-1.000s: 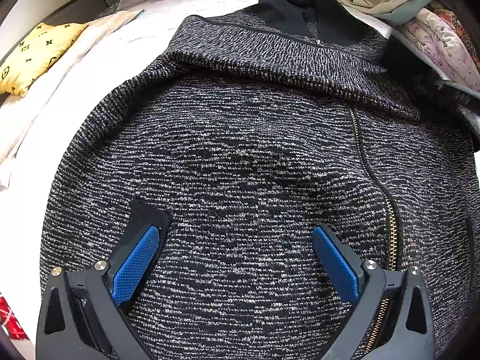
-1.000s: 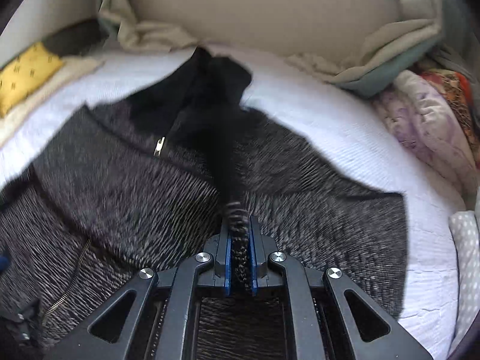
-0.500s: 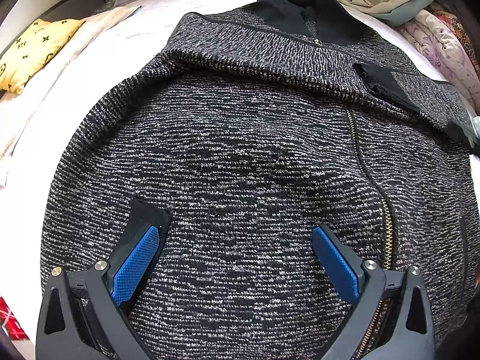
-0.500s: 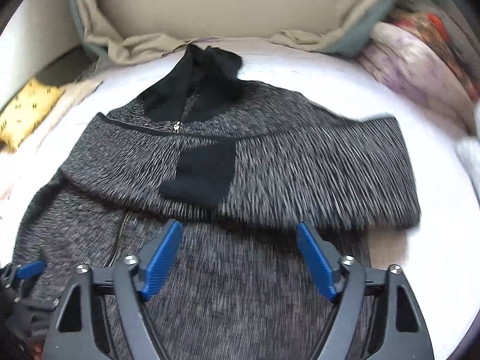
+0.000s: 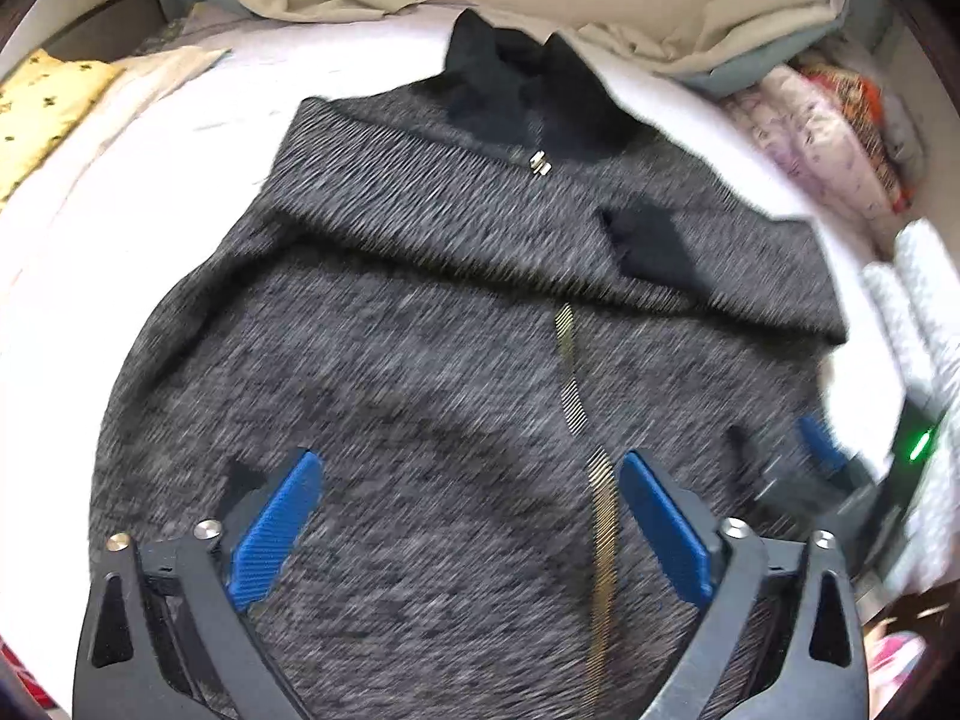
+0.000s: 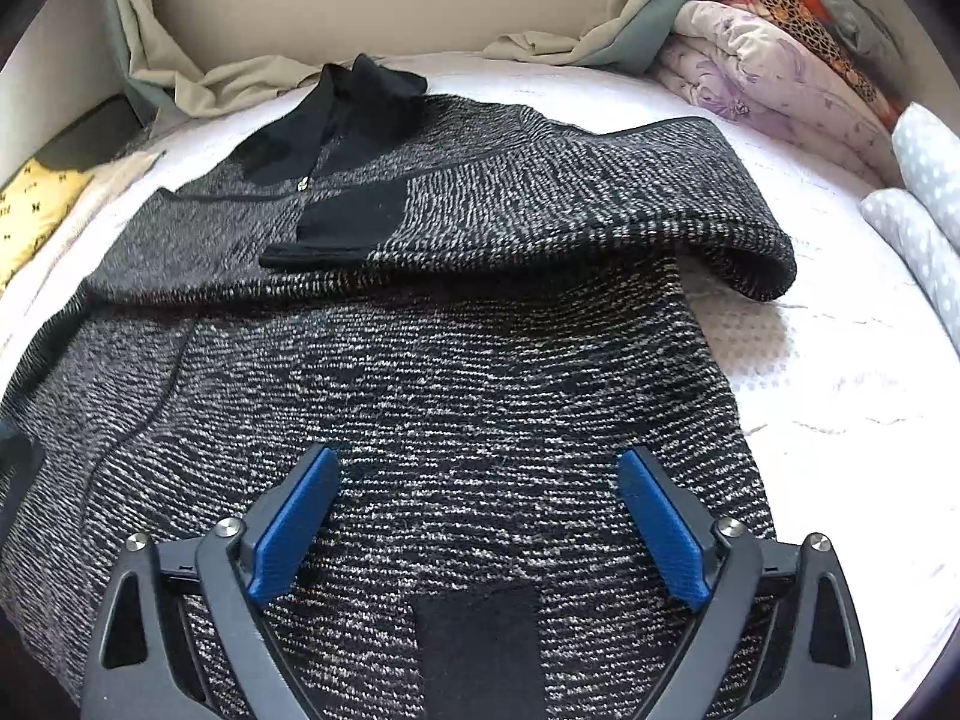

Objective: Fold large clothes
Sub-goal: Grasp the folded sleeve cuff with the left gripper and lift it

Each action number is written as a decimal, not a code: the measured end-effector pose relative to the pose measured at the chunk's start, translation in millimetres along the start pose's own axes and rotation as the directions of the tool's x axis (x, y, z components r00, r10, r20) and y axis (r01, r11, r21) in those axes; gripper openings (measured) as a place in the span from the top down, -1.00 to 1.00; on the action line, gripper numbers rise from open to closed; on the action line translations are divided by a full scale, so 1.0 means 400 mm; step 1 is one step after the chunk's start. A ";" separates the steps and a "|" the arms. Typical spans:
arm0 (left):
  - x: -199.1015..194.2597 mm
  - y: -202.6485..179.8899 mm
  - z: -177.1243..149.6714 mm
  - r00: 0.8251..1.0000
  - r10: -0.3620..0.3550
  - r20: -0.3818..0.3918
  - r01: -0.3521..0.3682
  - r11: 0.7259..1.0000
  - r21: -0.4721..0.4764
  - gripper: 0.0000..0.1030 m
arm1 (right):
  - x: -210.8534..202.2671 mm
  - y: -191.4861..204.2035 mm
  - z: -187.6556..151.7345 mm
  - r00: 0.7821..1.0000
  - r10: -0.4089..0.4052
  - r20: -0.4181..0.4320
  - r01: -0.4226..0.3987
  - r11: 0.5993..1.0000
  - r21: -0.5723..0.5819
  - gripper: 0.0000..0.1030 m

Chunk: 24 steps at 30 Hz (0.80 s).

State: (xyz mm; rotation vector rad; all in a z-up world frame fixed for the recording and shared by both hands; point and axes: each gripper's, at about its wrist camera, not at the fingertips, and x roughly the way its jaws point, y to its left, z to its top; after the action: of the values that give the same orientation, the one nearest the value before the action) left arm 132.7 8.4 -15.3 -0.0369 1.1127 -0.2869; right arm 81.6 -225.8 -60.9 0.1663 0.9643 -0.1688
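Note:
A black-and-white knit zip jacket (image 5: 420,372) lies flat on a white bed (image 5: 150,180), black collar (image 5: 522,90) at the far end. Both sleeves are folded across the chest; the right sleeve (image 6: 540,222) ends in a black cuff (image 6: 342,234). My left gripper (image 5: 468,510) is open and empty above the jacket's lower front, left of the gold zipper (image 5: 576,396). My right gripper (image 6: 474,516) is open and empty above the lower right part of the jacket (image 6: 456,396); it also shows in the left wrist view (image 5: 822,456).
A yellow patterned pillow (image 5: 42,114) lies far left. Beige and green bedding (image 6: 600,24) is bunched at the headboard. Folded floral quilts (image 6: 774,72) and dotted white pillows (image 6: 924,204) lie along the right edge. Bare mattress (image 6: 840,372) shows on the right.
My right gripper let go of the sleeve, which now lies across the chest, and drew back open. My left gripper pulled back and lifted, staying open.

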 end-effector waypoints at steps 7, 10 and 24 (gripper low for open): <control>0.097 -0.084 0.159 0.945 -0.320 -0.066 0.307 0.938 -0.161 -0.24 | 0.009 0.003 0.006 1.000 0.005 -0.010 -0.005 1.000 -0.002 -0.90; 0.164 -0.122 0.192 0.911 -0.399 -0.103 0.369 0.901 -0.227 0.11 | 0.008 0.003 0.005 1.000 0.007 -0.010 -0.007 1.000 0.000 -0.91; 0.356 -0.166 0.254 0.888 -0.444 -0.118 0.360 0.832 -0.423 0.18 | 0.019 -0.005 0.005 1.000 0.027 -0.009 -0.027 1.000 -0.003 -0.99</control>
State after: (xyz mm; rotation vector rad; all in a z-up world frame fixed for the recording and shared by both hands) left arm 267.3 -102.2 -83.7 -0.6218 1.3603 -0.4520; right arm 86.9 -228.6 -66.0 0.1774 0.9712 -0.1416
